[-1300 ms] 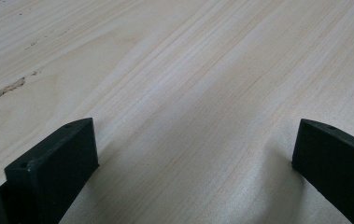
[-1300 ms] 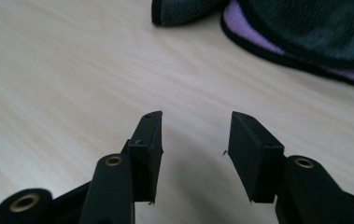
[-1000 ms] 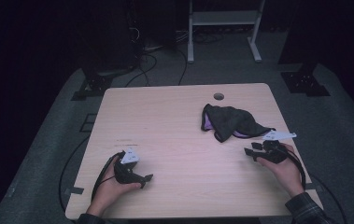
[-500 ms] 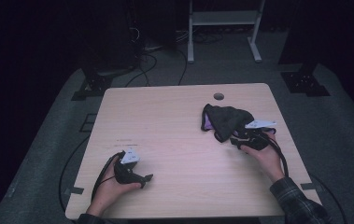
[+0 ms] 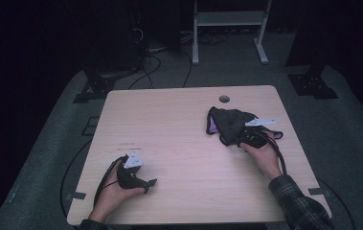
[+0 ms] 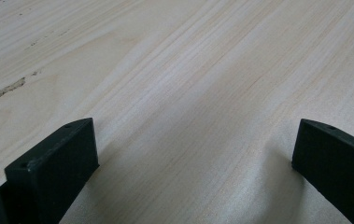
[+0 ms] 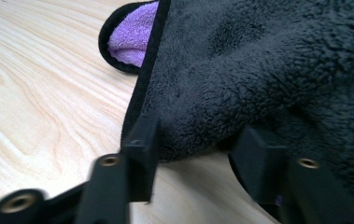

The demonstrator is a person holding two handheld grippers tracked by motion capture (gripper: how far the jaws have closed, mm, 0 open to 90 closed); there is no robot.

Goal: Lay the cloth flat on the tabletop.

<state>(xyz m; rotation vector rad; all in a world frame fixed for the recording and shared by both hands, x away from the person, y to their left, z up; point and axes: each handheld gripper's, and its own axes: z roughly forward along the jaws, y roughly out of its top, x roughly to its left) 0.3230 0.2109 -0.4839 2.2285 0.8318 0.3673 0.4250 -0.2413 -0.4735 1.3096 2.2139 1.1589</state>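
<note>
- the cloth (image 5: 230,125) is a crumpled dark grey fleecy thing with a black hem and a purple underside, sitting on the right half of the surface (image 5: 184,143), closer to the far edge than the near one, just below the little round hole (image 5: 224,99)
- right tongs (image 5: 246,140) are right at the near edge of that cloth, held in the right hand (image 5: 265,155), plaid sleeve (image 5: 299,203) coming in from the near right corner
- in the right gripper view the right tongs (image 7: 195,140) sit about half open with the hem of the cloth (image 7: 268,70) bunched between the jaws; they've just been closing a bit, and both jaw tips look like they touch the fleece, but can't tell if they're really pinching it yet
- purple side peeks out at a folded corner on the far left of that cloth
- left tongs (image 5: 138,179) rest near the near left corner of the surface, well apart from the cloth, left hand (image 5: 114,184) wrapped around them
- left gripper view: left tongs (image 6: 193,154) are wide, just bare wood grain between the jaws, nothing held
</note>
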